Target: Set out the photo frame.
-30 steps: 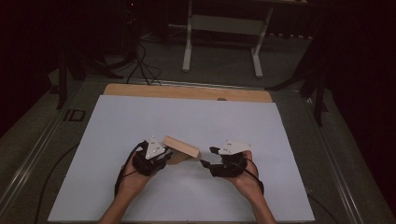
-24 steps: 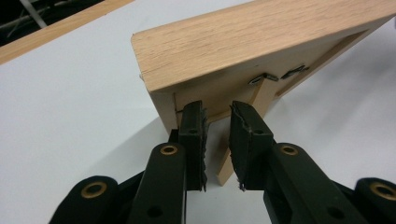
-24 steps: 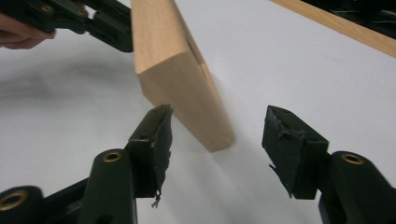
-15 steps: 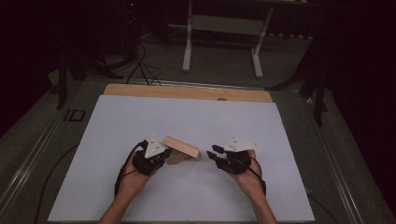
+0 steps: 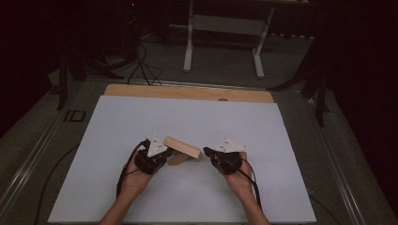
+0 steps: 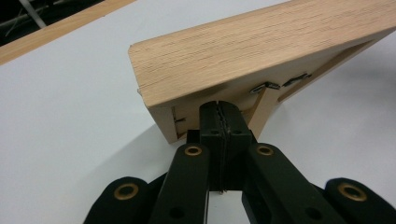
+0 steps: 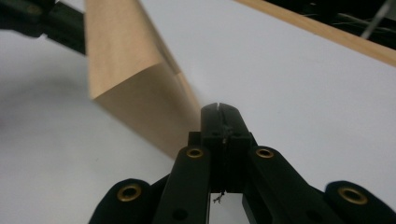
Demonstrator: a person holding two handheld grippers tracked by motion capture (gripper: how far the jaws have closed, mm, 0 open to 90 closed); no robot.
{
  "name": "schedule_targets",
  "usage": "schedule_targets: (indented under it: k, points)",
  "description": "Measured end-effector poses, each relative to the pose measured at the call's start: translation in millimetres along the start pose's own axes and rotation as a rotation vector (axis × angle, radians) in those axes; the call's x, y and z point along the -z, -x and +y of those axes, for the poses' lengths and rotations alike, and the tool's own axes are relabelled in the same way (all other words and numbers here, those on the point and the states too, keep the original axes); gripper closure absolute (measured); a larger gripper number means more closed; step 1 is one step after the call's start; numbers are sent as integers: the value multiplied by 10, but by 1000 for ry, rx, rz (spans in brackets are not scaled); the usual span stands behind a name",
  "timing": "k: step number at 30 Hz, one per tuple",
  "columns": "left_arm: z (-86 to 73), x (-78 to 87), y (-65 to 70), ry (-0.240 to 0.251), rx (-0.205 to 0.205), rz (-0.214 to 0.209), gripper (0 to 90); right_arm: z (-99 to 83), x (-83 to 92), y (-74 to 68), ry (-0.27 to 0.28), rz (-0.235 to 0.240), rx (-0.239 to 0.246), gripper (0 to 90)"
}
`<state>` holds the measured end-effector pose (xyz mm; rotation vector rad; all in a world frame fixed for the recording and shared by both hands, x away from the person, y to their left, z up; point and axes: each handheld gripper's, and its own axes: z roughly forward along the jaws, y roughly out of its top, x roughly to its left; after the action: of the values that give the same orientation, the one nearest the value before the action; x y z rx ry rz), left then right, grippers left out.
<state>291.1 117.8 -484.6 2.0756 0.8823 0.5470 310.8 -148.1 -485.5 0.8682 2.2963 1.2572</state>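
Observation:
A light wooden block (image 5: 184,146) sits tilted on the white sheet (image 5: 187,117), one end propped up by a small piece beneath it. My left gripper (image 5: 167,156) is at the block's left end. In the left gripper view its jaws (image 6: 218,106) are shut pad to pad, their tips tucked under the overhanging wooden block (image 6: 243,51), with nothing between them. My right gripper (image 5: 207,151) sits just right of the block, apart from it. Its jaws (image 7: 218,109) have just been closing and now meet with nothing between them, the block (image 7: 126,79) lying to their left.
A wooden strip (image 5: 187,93) borders the sheet's far edge. Beyond the table stand a white metal frame (image 5: 223,23) and cables (image 5: 141,61) on the dark floor. Black cables trail from both grippers toward the near edge.
The right gripper's jaws have drawn together. Both hands and the wooden block stay about where they were.

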Motion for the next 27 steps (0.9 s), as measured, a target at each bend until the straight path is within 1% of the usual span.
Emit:
schedule_targets:
  k: [1, 2, 4, 7, 12, 15, 18, 22, 27]
  points:
    - [0, 0, 0, 0, 0, 0, 894, 0, 0, 0, 0, 0, 0, 899]
    - [1, -15, -3, -6, 2, 2, 895, 9, -10, 15, 8, -2, -13, 899]
    - [5, -34, -3, -11, 4, 1, 895, 13, -30, 19, 12, 9, -27, 899]
    - [20, -58, 10, -20, -6, 3, 895, 17, -77, 6, 12, 24, -40, 898]
    - [33, -98, 34, -32, -17, -2, 895, 31, -127, -9, 12, 27, -39, 898]
    - [36, -106, 41, -35, -20, -2, 895, 39, -134, -12, 19, 23, -36, 896]
    - [41, -110, 46, -37, -19, -3, 895, 37, -135, -6, 20, 28, -43, 897]
    - [56, -114, 58, -39, -24, -6, 895, 39, -131, -22, 18, 31, -34, 897]
    - [98, -102, 108, -29, -28, -16, 895, 41, -128, -54, 17, 39, -19, 897]
